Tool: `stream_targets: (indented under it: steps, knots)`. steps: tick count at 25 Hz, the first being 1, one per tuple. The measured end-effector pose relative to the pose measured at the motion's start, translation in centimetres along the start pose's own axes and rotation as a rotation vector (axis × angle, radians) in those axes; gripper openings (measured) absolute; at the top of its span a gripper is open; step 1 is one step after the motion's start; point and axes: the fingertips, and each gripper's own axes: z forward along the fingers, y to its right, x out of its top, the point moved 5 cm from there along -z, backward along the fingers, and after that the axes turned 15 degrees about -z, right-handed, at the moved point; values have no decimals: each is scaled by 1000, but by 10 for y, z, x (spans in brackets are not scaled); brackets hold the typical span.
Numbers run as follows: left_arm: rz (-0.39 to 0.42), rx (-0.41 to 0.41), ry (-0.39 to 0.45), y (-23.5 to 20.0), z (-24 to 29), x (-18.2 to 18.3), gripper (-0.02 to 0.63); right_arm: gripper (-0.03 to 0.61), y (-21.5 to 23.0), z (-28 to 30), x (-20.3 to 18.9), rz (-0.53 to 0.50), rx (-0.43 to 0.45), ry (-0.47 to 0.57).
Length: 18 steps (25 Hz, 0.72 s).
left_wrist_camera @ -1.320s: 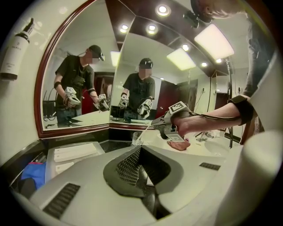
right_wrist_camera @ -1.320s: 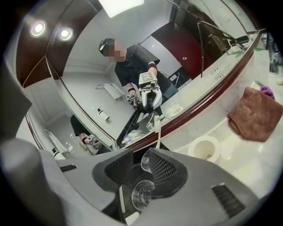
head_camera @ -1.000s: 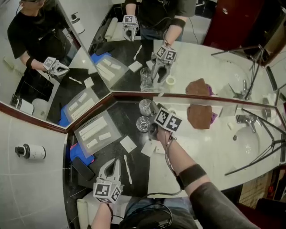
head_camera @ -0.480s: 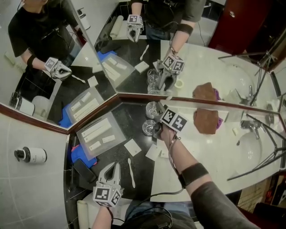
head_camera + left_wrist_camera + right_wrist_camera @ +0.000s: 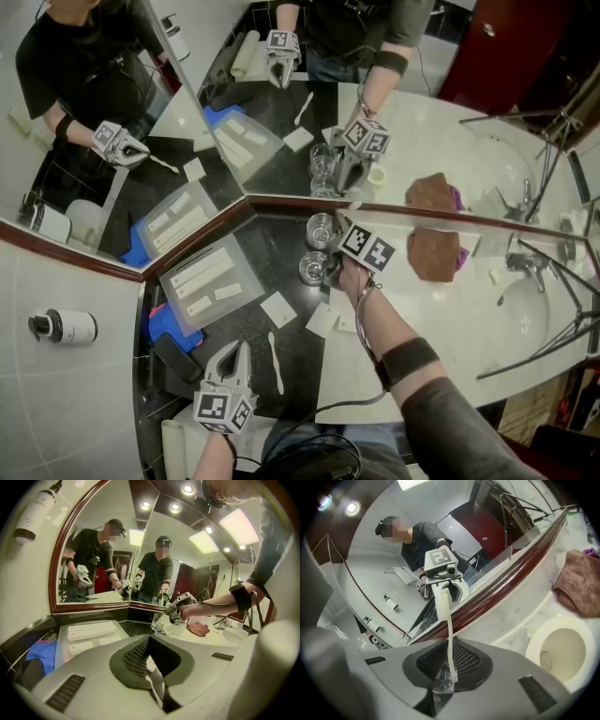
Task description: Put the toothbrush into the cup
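In the right gripper view a white toothbrush (image 5: 446, 616) stands upright, bristles on top, with its handle running down into a clear glass cup (image 5: 442, 684). My right gripper (image 5: 452, 644) has its jaws closing on that handle just above the cup. Seen from the head view, the right gripper (image 5: 330, 269) sits against the nearer glass (image 5: 310, 269), and a second glass (image 5: 322, 228) stands by the mirror. Another white toothbrush (image 5: 275, 362) lies loose on the black counter. My left gripper (image 5: 236, 352) (image 5: 151, 638) hovers left of it, shut and empty.
A clear tray (image 5: 169, 281) with white packets lies at the left, with a blue cloth (image 5: 167, 323) below it. Small white cards (image 5: 278, 308) lie mid-counter. A brown cloth (image 5: 434, 255) and the sink (image 5: 525, 309) are to the right. A white round dish (image 5: 560, 651) sits beside the right gripper.
The right gripper has edged slightly down toward the nearer glass. The left gripper stays near the loose toothbrush. The head view itself has shifted a little.
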Motion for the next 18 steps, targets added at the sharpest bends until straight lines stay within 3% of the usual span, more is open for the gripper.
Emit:
stream_targets:
  steps: [9, 18]
  knots:
    - [4, 6, -9, 6, -1, 2, 3, 54, -4, -12, 12, 4, 49, 34]
    - [21, 2, 29, 22, -4, 5, 3, 54, -25, -53, 42, -127, 145, 43]
